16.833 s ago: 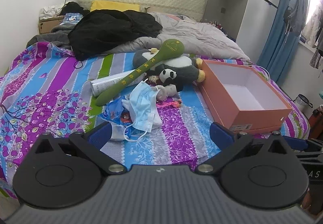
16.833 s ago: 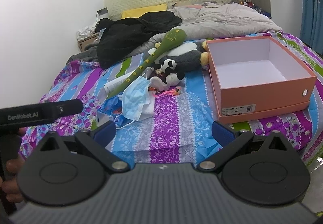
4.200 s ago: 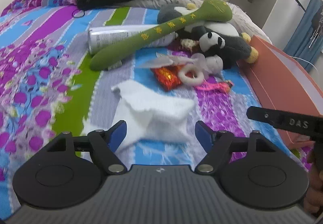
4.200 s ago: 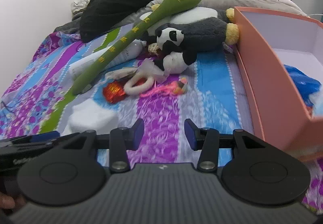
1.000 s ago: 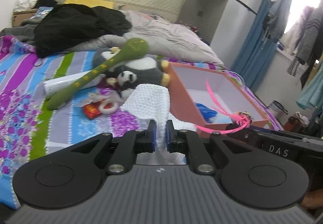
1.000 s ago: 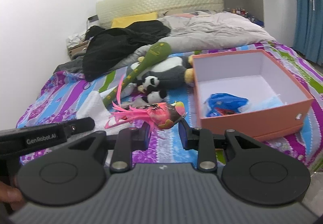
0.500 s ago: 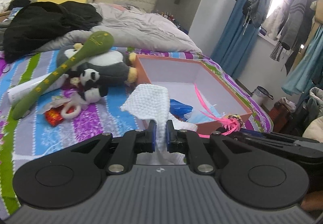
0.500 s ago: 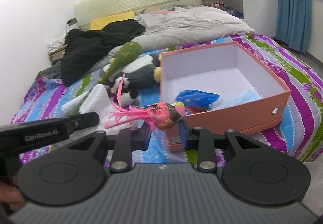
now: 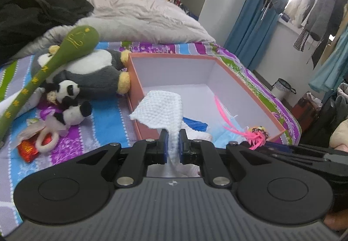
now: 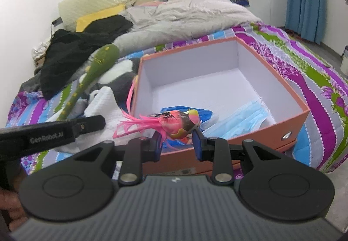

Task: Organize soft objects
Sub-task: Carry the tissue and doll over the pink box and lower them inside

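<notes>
White knitted cloth [image 9: 162, 108] hangs pinched between the nearly closed left tongs [image 9: 173, 143], its upper part folded up above the near left corner of the orange box [image 9: 248, 88]. In the right wrist view the same cloth [image 10: 104, 106] shows just left of the box, behind the black bar of the left tongs.

The right tongs [image 10: 177, 139] stand part-way closed around a small pink toy bird [image 10: 177, 122] with a yellow-green head and long pink feathers trailing to the left. The bird is held above the near wall of the box [image 10: 256, 132]. From the left wrist view the bird [image 9: 257, 133] appears at the box's near right corner.

Inside the box, on its white floor, lie a blue crinkled bag [image 10: 208, 113] and pale blue face masks [image 10: 245, 119].

On the striped bedspread [image 9: 108, 119] left of the box rest a grey and white plush penguin [image 9: 93, 75], a small panda toy [image 9: 69, 91] just in front of it, and a long green plush club [image 9: 50, 62] leaning over both. A ring-shaped toy [image 9: 46, 141] and a red wrapper [image 9: 27, 148] lie nearer the edge of the bed. A black garment [image 9: 32, 14] and a grey quilt [image 9: 148, 21] are piled toward the headboard.
</notes>
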The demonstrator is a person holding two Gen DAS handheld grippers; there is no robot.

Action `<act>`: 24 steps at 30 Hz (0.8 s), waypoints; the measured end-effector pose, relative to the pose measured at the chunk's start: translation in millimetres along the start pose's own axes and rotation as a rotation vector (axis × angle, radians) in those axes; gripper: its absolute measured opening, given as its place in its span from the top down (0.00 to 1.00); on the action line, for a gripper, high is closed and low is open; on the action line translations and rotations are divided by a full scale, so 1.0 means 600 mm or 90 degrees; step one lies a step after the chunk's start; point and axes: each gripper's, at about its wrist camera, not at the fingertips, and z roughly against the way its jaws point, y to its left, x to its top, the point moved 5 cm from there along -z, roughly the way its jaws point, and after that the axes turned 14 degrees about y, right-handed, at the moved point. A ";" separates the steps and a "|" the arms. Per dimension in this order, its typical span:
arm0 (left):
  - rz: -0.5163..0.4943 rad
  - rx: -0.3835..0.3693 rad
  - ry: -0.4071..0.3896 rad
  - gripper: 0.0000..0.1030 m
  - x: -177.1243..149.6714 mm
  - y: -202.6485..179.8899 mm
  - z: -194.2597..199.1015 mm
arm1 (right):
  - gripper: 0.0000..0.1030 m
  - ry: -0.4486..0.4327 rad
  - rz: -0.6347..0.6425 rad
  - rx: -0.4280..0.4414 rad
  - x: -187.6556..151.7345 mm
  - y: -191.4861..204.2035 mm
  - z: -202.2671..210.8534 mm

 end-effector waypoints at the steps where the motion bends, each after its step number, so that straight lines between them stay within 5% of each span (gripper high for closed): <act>1: 0.000 0.000 0.006 0.89 0.011 0.001 -0.013 | 0.69 0.006 -0.002 -0.001 0.005 -0.005 -0.008; 10: -0.004 -0.011 0.067 0.88 0.091 0.002 -0.126 | 0.69 0.065 -0.030 -0.015 0.056 -0.053 -0.093; 22: -0.009 -0.017 0.136 0.88 0.133 0.014 -0.251 | 0.67 0.141 -0.068 -0.033 0.072 -0.115 -0.196; 24: 0.002 -0.014 0.134 0.78 0.136 0.019 -0.255 | 0.67 0.149 -0.084 -0.023 0.073 -0.121 -0.202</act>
